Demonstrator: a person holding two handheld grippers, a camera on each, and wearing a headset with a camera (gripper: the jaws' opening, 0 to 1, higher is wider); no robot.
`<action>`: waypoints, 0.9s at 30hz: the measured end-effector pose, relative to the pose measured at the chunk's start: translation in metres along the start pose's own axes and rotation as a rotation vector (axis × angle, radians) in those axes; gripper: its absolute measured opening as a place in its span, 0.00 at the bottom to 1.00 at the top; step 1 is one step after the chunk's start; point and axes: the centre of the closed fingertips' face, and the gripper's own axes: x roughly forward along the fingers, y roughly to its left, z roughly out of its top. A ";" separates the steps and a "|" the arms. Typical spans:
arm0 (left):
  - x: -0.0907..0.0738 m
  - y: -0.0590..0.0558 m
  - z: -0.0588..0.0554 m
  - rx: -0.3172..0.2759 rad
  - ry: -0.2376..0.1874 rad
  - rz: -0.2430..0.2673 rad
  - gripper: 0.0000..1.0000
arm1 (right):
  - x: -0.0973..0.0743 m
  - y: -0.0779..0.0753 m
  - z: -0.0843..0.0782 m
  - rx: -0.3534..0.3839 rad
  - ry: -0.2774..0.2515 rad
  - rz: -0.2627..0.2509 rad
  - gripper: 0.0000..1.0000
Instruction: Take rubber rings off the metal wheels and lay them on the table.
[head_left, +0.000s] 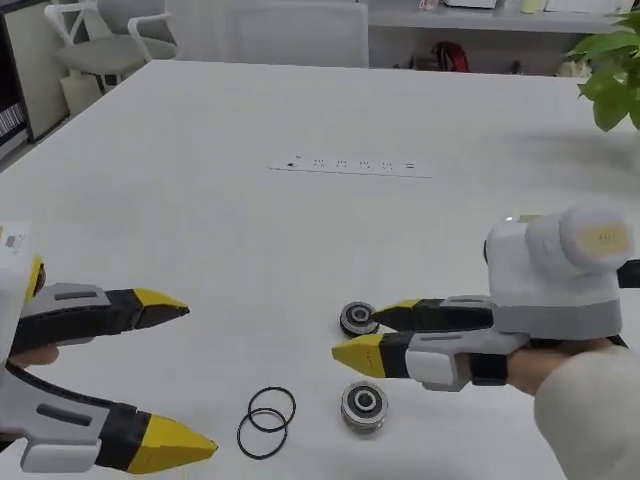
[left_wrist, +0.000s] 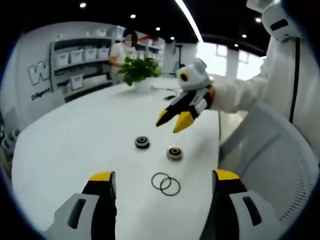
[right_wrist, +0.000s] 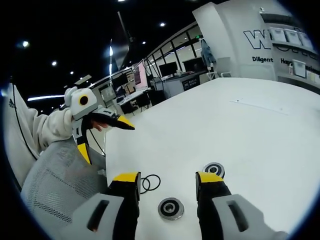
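Saw 2 rings (head_left: 267, 420) overlapped on counter (head_left: 300, 230), left of near wheel (head_left: 364, 405) | Held right tongs (head_left: 357, 335) apart, empty, just by far wheel (head_left: 358, 318) | Held left tongs (head_left: 198, 378) apart, empty, left of rings | Step: judged stripping mostly done | Next: needed a rim check on far wheel, too small to tell, then pinch and peel

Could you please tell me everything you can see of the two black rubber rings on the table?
The rubber rings are two thin black loops, plain and round, and they look like flexible rubber. They lie flat on the white table, overlapping one another and not on any wheel. A metal wheel sits close beside them without touching. The left gripper is the nearer one, open, and does not touch them.
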 end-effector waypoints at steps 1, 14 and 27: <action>0.000 0.001 0.002 0.001 -0.004 0.002 0.80 | -0.001 -0.001 0.001 -0.003 -0.004 -0.002 0.41; 0.001 0.017 0.045 0.064 -0.057 0.013 0.80 | -0.012 -0.020 0.002 -0.018 -0.028 -0.047 0.45; 0.039 0.026 0.092 0.134 -0.126 -0.024 0.78 | -0.014 -0.041 -0.008 -0.016 -0.011 -0.085 0.46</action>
